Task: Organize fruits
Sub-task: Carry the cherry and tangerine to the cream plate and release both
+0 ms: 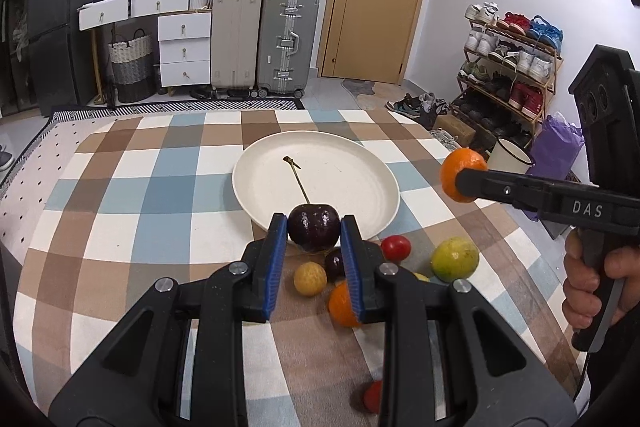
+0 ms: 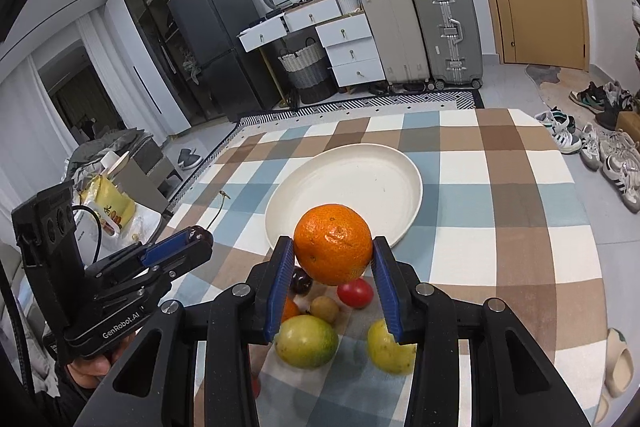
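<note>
Fruits still crowd the cloth (image 1: 120, 187) at six o'clock beneath my left gripper (image 1: 314, 227) clamping a cherry (image 1: 313, 229) and right gripper (image 2: 333, 253) squeezing an orange (image 2: 333, 245), while the plate (image 1: 360, 163) waits at twelve, where either round fruit might roll off its shallow rim.

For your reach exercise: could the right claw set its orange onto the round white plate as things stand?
Probably yes: the right claw holds the orange mandarin just short of the round white plate, which looks bare, with nothing between them.
</note>
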`<state>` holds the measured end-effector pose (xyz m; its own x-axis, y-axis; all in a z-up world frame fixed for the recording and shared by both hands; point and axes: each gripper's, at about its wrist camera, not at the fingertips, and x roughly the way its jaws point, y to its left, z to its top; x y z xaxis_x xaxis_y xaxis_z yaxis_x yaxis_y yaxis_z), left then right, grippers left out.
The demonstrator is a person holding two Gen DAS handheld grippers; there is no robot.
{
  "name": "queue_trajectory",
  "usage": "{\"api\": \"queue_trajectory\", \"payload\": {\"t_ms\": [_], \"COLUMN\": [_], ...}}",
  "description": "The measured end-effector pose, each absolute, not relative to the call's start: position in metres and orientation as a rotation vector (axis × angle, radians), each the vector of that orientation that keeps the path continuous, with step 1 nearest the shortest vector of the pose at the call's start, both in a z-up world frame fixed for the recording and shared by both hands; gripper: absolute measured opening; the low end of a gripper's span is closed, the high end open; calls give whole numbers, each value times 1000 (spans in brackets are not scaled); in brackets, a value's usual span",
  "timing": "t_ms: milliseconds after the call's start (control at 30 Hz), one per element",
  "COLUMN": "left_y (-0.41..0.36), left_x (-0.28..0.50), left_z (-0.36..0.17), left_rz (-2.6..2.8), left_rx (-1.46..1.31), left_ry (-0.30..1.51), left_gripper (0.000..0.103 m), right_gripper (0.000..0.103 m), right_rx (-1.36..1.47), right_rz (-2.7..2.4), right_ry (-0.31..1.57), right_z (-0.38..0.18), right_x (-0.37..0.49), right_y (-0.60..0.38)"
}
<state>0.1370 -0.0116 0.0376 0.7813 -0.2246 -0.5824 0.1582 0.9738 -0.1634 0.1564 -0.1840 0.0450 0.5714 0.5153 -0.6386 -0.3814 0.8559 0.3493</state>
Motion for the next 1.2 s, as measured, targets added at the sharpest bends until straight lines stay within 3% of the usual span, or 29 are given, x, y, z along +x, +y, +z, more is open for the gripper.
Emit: {"api": "queue_trajectory", "payload": {"t_ms": [1067, 1167, 1200], "left_y": [-21, -21, -21], "left_x": [216, 215, 214], "left_z": [-22, -22, -21], "left_rz": [-178, -173, -172], "left_rx": [-85, -77, -77], "left_ry": [701, 710, 712], "left_gripper": [24, 28, 35], "right_gripper": [41, 49, 50], "right_rx": [244, 227, 223], "right_rz": [498, 488, 483], "right_ry": [953, 922, 907], "right_z": [-32, -23, -19], "right_x": [226, 221, 218], "right_y": [-145, -147, -149]}}
